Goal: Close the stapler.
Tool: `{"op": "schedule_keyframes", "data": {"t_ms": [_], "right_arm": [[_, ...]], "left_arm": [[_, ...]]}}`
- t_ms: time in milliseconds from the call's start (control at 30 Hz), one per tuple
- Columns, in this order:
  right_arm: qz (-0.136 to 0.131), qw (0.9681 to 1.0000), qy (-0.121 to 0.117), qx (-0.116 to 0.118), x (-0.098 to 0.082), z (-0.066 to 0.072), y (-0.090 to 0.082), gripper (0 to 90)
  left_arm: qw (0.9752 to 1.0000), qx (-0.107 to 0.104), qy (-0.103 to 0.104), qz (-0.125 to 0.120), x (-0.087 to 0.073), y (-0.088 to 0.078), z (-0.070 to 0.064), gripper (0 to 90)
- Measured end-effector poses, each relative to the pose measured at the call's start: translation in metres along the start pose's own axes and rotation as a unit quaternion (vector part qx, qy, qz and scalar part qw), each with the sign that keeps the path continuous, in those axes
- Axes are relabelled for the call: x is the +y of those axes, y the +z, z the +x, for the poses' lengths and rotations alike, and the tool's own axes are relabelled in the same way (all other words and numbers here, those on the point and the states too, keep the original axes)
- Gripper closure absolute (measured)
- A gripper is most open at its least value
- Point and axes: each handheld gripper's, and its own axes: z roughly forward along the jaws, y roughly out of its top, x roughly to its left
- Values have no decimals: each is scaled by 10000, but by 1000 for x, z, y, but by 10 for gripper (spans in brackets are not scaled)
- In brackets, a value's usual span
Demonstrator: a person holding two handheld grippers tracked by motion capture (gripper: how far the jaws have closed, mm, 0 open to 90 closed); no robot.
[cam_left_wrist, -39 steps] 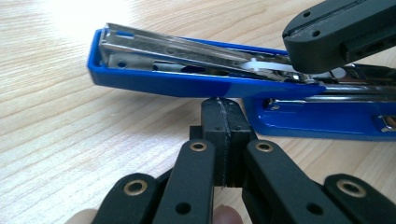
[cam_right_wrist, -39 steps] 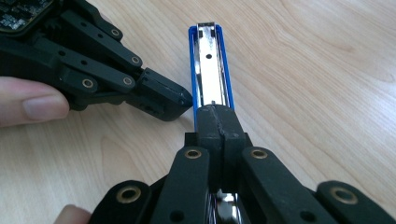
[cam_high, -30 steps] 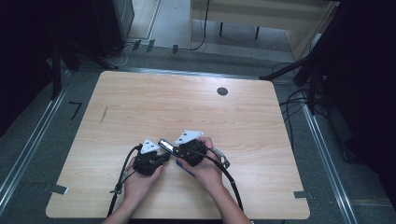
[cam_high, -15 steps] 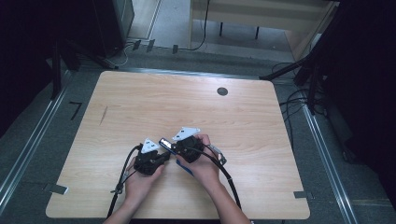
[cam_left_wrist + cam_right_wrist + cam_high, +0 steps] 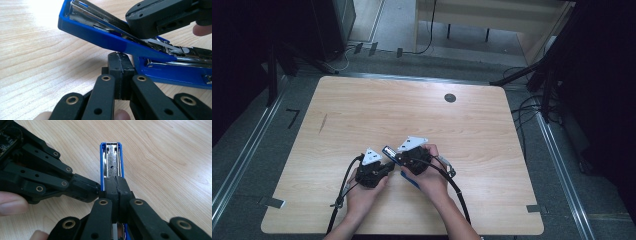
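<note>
A blue stapler (image 5: 388,150) lies near the table's front middle, swung open, with its metal magazine (image 5: 111,157) facing up. My right gripper (image 5: 116,182) is shut, pads together, and its tips rest on top of the magazine. In the left gripper view the stapler's (image 5: 100,37) upper arm slants up to the left from its base (image 5: 175,72). My left gripper (image 5: 121,62) is shut too, with nothing between its pads, and its tip sits just under that raised blue arm. The two grippers meet nose to nose at the stapler, the left gripper (image 5: 390,165) beside the right gripper (image 5: 398,158).
The wooden table (image 5: 362,105) has a round black grommet (image 5: 450,98) at the back right and a dark streak (image 5: 323,123) on its left. Black cables (image 5: 343,192) trail from the grippers off the front edge. Metal rails and floor cables flank the table.
</note>
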Motion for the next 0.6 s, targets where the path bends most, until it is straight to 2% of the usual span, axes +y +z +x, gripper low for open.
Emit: {"op": "schedule_keyframes", "data": {"t_ms": [300,433,500,600], "right_arm": [[-101,9999,-5,-16,0,0,-7,900],[-129,9999,-3,-32,0,1,-11,900],[-148,9999,14,-19,0,0,-13,900],[-171,9998,54,3,-1,0,-16,900]], "left_arm": [[9996,-16,251,-157,-3,-4,-9,900],[9989,-122,387,-254,-7,-7,-15,900],[9980,-253,482,-313,-8,-8,-19,900],[9972,-311,610,-295,-9,-8,-25,900]]}}
